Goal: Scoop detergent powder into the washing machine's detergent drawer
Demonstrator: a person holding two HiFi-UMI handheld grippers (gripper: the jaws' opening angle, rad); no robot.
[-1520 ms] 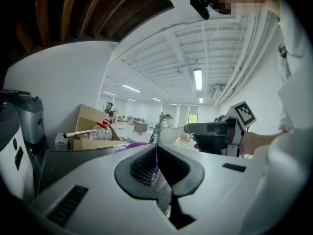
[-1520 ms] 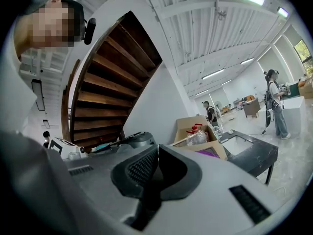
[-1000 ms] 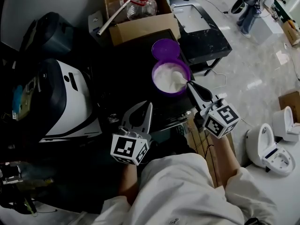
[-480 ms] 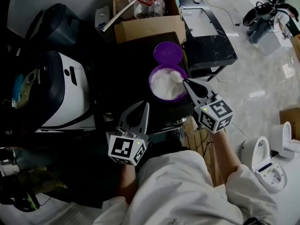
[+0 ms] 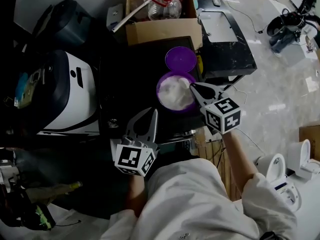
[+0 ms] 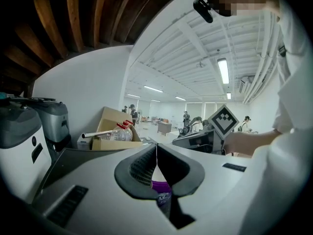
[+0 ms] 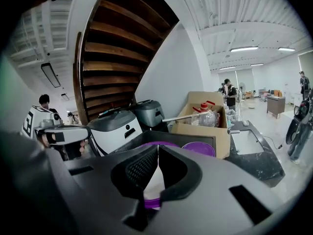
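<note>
A purple tub point(image 5: 173, 92) full of white detergent powder stands open on the black top of the machine point(image 5: 127, 79). Its purple lid point(image 5: 181, 59) lies just behind it. My right gripper point(image 5: 193, 87) is shut, its tips at the tub's right rim over the powder. In the right gripper view, powder point(image 7: 150, 185) and purple rim show through the gap below the closed tips. I cannot make out a scoop between them. My left gripper point(image 5: 152, 112) is shut and empty, hovering over the black top in front of the tub point(image 6: 161, 192). The drawer is not clearly visible.
A white and black appliance point(image 5: 65, 99) sits to the left. A cardboard box point(image 5: 160, 24) holding a plastic bottle point(image 5: 167, 4) stands behind the lid. A black stand point(image 5: 225, 39) is at the right, with white toilets point(image 5: 300, 156) on the floor beyond.
The right gripper has shifted left, from beside the tub to over its right rim. The left gripper has stayed nearly still. The head camera has drifted slightly.
</note>
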